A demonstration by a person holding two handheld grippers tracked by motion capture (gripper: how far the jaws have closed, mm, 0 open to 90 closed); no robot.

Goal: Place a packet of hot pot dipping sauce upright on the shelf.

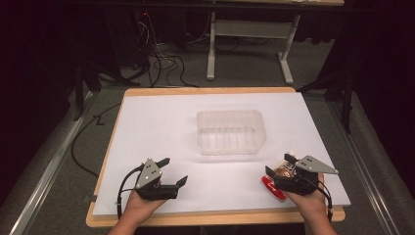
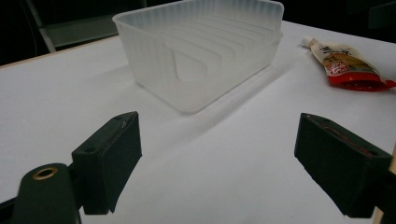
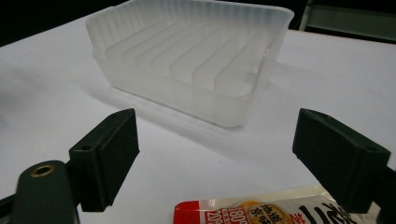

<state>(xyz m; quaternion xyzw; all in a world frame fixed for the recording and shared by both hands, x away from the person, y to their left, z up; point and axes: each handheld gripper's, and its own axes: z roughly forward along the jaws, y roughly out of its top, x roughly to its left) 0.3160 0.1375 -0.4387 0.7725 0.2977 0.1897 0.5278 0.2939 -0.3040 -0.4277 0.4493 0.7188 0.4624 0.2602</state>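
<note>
1. the left claw (image 1: pixel 169 171) sits at the near left of the counter (image 1: pixel 156 127), its jaws spread wide apart and holding nothing. the person's left hand (image 1: pixel 139 203) grips it from behind, low and close to the near edge, with the jaws aimed forward and to the right. in the left gripper view the clear plastic tray (image 2: pixel 201 51) lies ahead and the sauce sachet (image 2: pixel 348 65) lies off to the right. the likely risk on this side is small: a careless sweep inward could nudge the light tray and slide it across the white surface.

2. the clear plastic tray stands in the middle of the counter, empty, well apart from both claws. it looks thin and light, so any bump would probably shift or tip it.

3. the right claw (image 1: pixel 280 165) hangs over the sauce sachet at the near right, jaws apart and not yet clamped on it; the right gripper view shows the sachet's red end lying flat between and below the jaws. the right hand (image 1: pixel 311 200) holds the tool low, tilted down toward the counter. the sachet lies flat, so a closing pinch may slide over it, push it away, or squeeze the soft body hard enough to burst it.
</note>
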